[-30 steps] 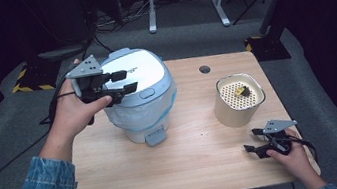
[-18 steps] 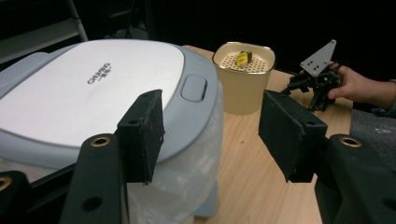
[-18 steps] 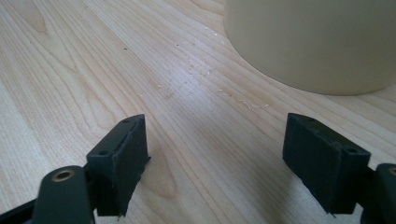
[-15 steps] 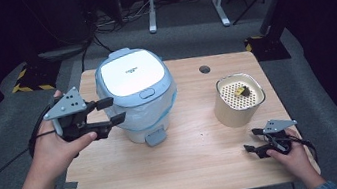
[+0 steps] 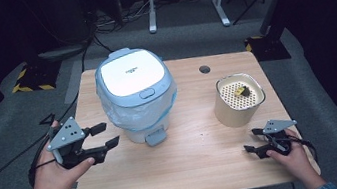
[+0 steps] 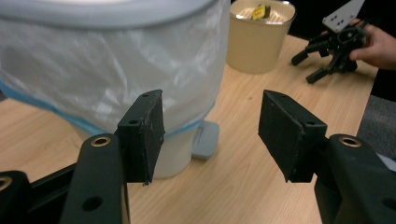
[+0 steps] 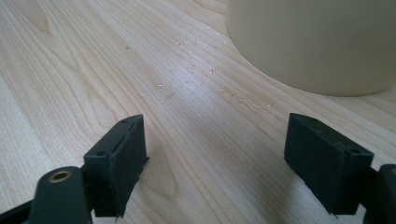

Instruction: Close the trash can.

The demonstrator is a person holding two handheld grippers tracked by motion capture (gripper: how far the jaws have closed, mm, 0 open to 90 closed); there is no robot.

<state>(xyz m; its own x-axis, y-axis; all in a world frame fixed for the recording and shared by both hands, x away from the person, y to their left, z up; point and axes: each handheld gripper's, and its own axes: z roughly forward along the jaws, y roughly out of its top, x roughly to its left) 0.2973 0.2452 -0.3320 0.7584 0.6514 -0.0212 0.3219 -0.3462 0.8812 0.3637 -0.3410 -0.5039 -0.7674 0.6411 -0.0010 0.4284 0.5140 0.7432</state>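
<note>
One bin [image 5: 137, 99], one cup [image 5: 238, 101], two grippers, both agape.

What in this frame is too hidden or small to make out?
- Yellow item in the beige container, high view: too small to identify.
- Lettering on the bin lid, high view: too small to read.
- Bin's inside: hidden by the closed lid.
- Container's top, right gripper view: cut off by the upper edge.

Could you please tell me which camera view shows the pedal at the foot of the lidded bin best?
The high view: the pedal lies whole in front of the bin. The left gripper view shows it partly behind a tool pad.
</note>
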